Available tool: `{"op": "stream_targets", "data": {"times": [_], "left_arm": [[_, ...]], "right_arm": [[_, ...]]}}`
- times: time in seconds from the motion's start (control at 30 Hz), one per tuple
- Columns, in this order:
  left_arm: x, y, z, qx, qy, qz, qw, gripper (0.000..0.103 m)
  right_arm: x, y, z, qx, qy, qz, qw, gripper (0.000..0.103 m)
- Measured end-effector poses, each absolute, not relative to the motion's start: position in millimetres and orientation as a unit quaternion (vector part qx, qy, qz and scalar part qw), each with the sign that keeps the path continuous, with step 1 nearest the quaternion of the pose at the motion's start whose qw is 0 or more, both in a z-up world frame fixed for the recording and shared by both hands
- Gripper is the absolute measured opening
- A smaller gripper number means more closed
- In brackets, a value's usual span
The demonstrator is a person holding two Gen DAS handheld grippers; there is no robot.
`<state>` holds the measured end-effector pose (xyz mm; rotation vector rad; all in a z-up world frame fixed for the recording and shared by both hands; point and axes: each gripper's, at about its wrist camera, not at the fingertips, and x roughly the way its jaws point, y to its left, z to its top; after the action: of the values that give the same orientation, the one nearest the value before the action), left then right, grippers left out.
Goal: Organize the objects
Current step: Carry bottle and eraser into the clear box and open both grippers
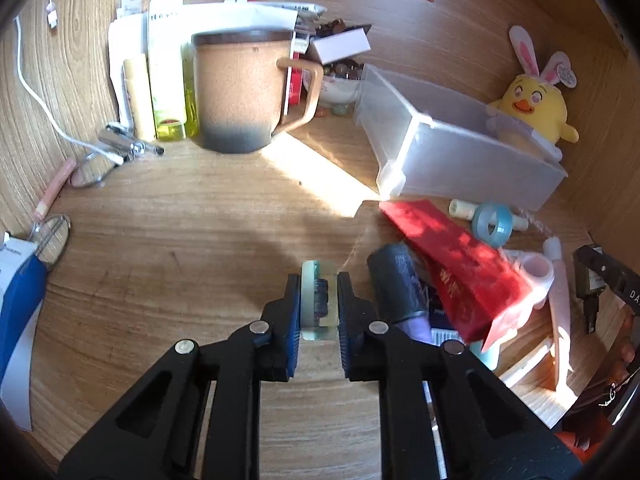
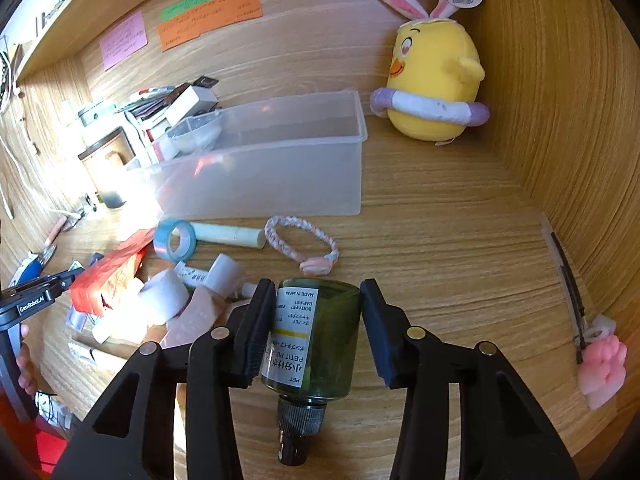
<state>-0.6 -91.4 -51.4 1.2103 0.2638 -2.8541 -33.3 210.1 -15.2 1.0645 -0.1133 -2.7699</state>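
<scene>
While the left gripper (image 1: 319,300) clamps tight on a small clear block (image 1: 317,300) on the wooden desk (image 1: 160,260), the right gripper (image 2: 316,320) straddles a green bottle (image 2: 314,338). Its left pad touches the label; the right pad stands just clear.

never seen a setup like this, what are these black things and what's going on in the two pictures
Each picture comes from a camera riding on a handheld black claw, looking along its two fingers; a person carries one per hand. The left claw is shut on a small clear glass bottle. The right claw straddles a green plastic bottle with a white label; a gap still shows at one pad. On the wooden desk lie a clear plastic bin, a yellow plush chick and a speckled tan mug.
</scene>
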Motion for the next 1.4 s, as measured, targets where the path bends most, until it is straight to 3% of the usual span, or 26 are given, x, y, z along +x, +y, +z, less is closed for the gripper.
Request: {"op": "stream_targets", "data": {"times": [0.53,1.0,1.4], "left_arm": [[-28,-70,14,0.297,0.066,-0.952,-0.005,0.016],[-72,-48,45,0.277,0.056,-0.958,-0.043,0.016],[-130,-33,30,0.329,0.048,-0.94,-0.077,0.016]], "right_arm": [[-45,227,45,0.253,-0.044,-0.964,0.071,0.039],[-82,214,98,0.181,-0.015,-0.979,0.088,0.039],[-139,186,75,0.237,0.057,-0.967,0.078,0.039]]}}
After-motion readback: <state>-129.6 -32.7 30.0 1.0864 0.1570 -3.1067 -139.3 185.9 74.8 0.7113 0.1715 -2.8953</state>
